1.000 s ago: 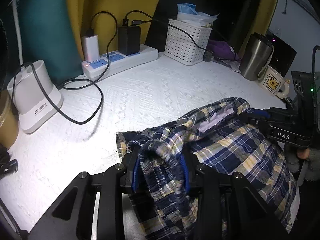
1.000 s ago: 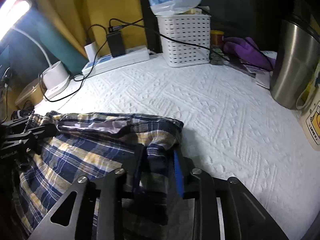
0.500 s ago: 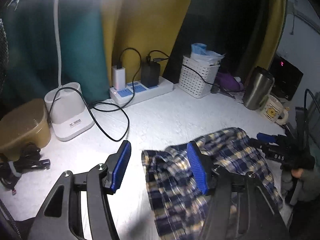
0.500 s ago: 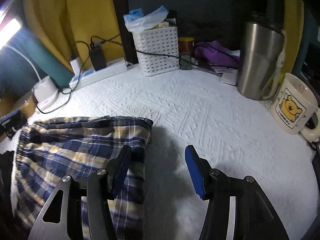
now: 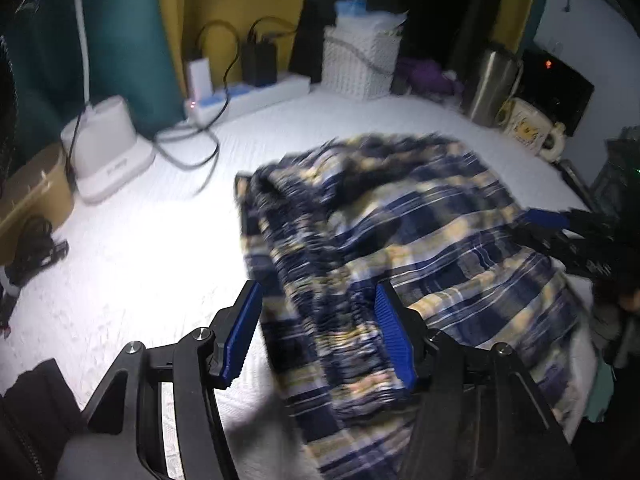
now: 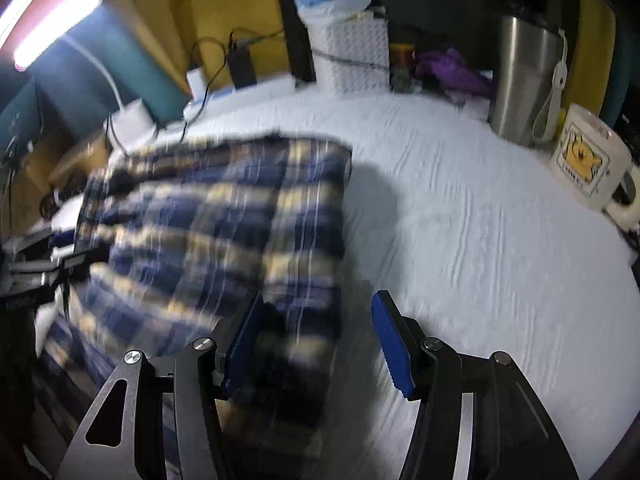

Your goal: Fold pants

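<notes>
The pants [image 5: 400, 220], a blue, navy and cream plaid pair, lie folded on the white textured cover of the desk [image 5: 140, 248], toward its near edge. Both views are motion-blurred.

Left tool [image 5: 318, 336]: jaws partly open, having just been opening. The gathered left edge of the pants shows between the blue pads [image 5: 394, 340], below them, but neither pad presses on the cloth. The tool holds nothing. Bare cover lies to the left of the left pad.

Right tool [image 6: 316, 340]: jaws partly open, having just been opening. In the right wrist view the right edge of the pants runs up between the pads; the left pad [image 6: 240, 344] stands over the cloth and the right pad over bare cover. No pad grips the fabric. The tool holds nothing. In the left wrist view this tool appears at the right edge of the pants [image 5: 560, 232].

The pants therefore lie between the two tools, one at each side edge, free of both.

Along the far edge of the desk stand a power strip [image 5: 256, 92] with chargers, a white basket [image 5: 360, 60], a steel tumbler [image 6: 524, 76] and a mug [image 6: 588, 164]. A white lamp base [image 5: 108, 148] stands at the far left corner.
</notes>
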